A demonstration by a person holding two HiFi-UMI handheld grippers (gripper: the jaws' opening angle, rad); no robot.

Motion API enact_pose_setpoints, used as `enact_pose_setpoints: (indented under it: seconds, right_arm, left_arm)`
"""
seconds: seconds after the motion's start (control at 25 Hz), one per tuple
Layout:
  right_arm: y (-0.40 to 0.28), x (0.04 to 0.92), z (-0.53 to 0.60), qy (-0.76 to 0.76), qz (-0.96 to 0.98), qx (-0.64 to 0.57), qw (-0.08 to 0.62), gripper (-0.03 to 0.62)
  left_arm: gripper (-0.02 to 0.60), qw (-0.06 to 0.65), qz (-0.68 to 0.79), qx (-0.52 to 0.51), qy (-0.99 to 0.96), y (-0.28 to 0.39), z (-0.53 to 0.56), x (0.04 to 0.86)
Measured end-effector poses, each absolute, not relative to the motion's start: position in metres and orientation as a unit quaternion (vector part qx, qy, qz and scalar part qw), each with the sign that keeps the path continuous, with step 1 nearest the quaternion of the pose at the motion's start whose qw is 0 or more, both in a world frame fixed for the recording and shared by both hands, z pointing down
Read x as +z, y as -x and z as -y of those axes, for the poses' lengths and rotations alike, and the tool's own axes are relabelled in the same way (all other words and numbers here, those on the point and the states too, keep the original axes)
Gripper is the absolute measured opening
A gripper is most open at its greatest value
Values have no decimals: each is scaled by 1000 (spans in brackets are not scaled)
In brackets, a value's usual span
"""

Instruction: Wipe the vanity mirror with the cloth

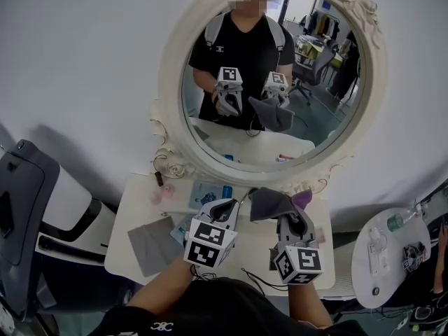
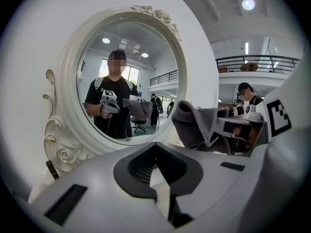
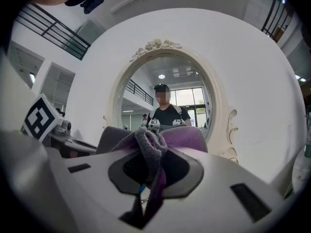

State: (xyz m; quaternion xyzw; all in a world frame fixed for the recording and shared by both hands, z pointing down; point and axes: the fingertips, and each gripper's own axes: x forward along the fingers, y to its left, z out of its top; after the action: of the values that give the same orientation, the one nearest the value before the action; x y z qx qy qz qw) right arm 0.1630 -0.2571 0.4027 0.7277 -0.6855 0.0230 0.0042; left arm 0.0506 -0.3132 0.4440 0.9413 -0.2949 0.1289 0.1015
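holding cloth (image 1: pixel 269 203) pinched in right gripper (image 1: pixel 292 220) before mirror (image 1: pixel 269 82), left gripper (image 1: pixel 227 207) closed, empty; next probably pressing it to glass.

Looks like a big open-plan lab/office hall w/ a staged vanity corner, not a home. Upper right of the left gripper view: mezzanine railing (image 2: pixel 257 62) & high ceiling lamp (image 2: pixel 248 3), w/ a second person (image 2: pixel 248 93) below. In the head view the vanity mirror (image 1: pixel 269 82) backs onto a plain white partition (image 1: pixel 84 61). Its glass reflects an office chair (image 1: pixel 318 65) & clothes rack (image 1: pixel 323 23) at upper right. Small white table (image 1: pixel 140 215) sits at centre, round side table (image 1: pixel 381 257) at lower right.
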Motion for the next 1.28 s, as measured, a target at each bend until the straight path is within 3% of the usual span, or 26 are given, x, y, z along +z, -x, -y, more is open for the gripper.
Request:
enact_pose_setpoints:
  seconds: [0.72, 0.88, 1.0, 1.16, 1.28]
  right_arm:
    - [-148, 409, 248, -718, 695, 5, 28, 48]
    - [-154, 411, 247, -725, 688, 5, 32, 48]
    - [-158, 426, 243, -725, 687, 23, 44, 48]
    - [-165, 464, 224, -730, 675, 60, 83, 48]
    - [-171, 494, 203, -744, 653, 87, 107, 48]
  left_arm:
    - [2, 89, 262, 156, -948, -59, 299, 450]
    - [2, 54, 218, 248, -942, -73, 283, 488]
    - [2, 31, 136, 382, -914, -80, 257, 560]
    - [2, -4, -2, 584, -812, -53, 203, 676]
    - [2, 8, -71, 641, -764, -34, 171, 714]
